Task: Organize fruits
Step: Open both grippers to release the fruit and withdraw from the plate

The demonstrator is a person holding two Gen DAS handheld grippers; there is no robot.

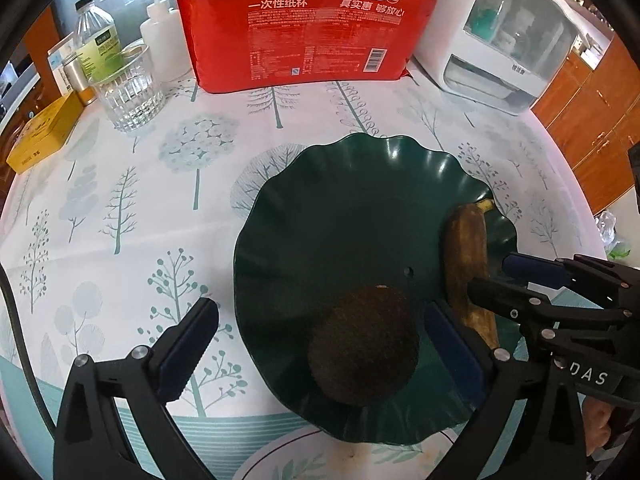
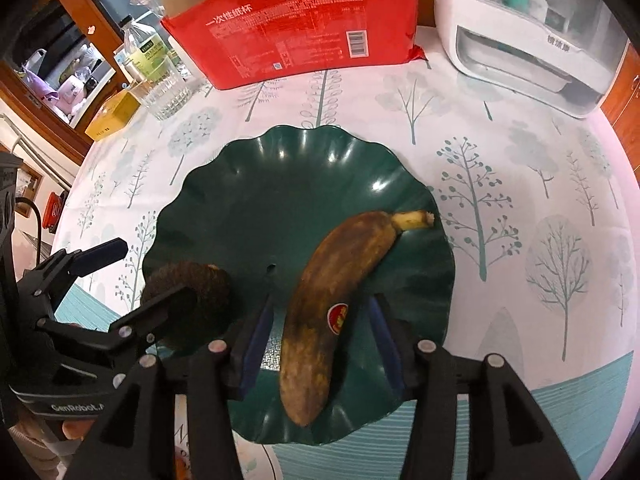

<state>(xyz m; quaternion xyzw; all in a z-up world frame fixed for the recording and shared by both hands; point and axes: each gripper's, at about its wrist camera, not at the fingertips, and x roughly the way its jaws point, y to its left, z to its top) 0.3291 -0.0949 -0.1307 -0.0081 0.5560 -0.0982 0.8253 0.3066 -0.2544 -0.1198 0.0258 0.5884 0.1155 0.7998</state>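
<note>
Jaws released on both: left gripper (image 1: 320, 336) straddles kiwi (image 1: 363, 346), right gripper (image 2: 318, 336) straddles banana (image 2: 332, 304), both angled steeply down.

Bright, even daylight; glare spots on the green plate (image 2: 360, 168), strong fisheye bending and dark vignetted corners.

At twelve o'clock on the worktop, "一次性纸杯" and "NB" are printed on a red package (image 1: 308, 36). "DAS" is read on the right hand-held gripper (image 1: 486, 276), "GenRobot" on the left hand-held gripper (image 2: 136, 276).

Black grippers (image 1: 320, 344), blue-padded fingers (image 1: 188, 354)
</note>
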